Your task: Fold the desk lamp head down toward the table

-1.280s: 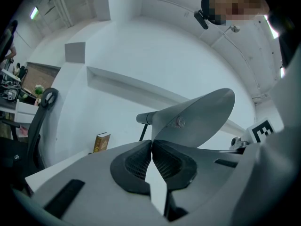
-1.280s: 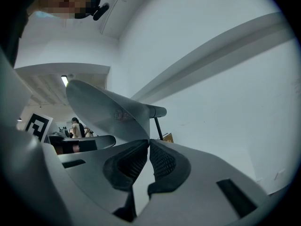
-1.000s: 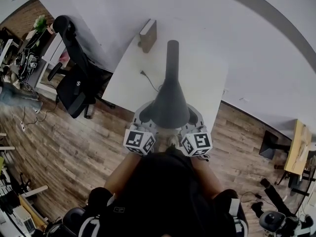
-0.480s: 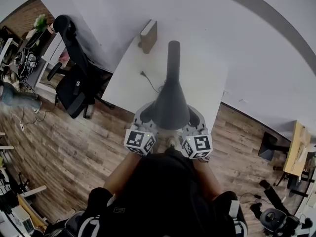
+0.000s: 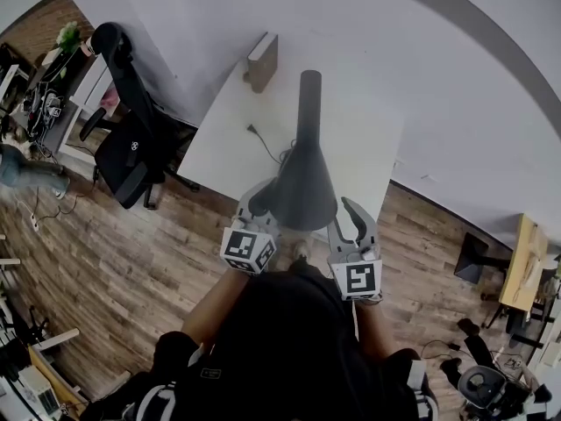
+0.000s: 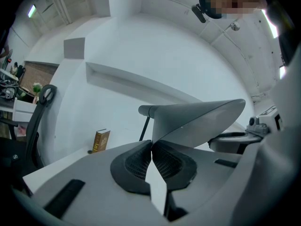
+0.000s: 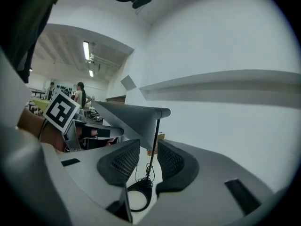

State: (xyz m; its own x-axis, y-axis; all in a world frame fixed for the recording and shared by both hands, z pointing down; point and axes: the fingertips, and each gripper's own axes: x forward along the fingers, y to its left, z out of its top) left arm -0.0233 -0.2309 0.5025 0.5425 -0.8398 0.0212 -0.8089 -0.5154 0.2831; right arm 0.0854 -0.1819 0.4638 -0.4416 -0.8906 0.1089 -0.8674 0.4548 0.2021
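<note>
Grasp step: left gripper (image 6: 151,149) jaws pinched shut on the rim of the lamp head (image 5: 302,187), raised above the bench (image 5: 355,117); right gripper (image 5: 348,222) jaws wide apart, empty, alongside; next probably a steady downward pull.

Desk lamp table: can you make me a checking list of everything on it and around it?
Surface: white table, set against a white wall.
Job's things: grey desk lamp head, up above the table on its thin stem.
Clutter: a book upright near the wall.
Grippers: left gripper fingers shut on the lamp head's rim; right gripper fingers apart, holding nothing.
Cables: lamp cable lies on the table, bunched at the base.
Surroundings: black office chair, wooden floor.
</note>
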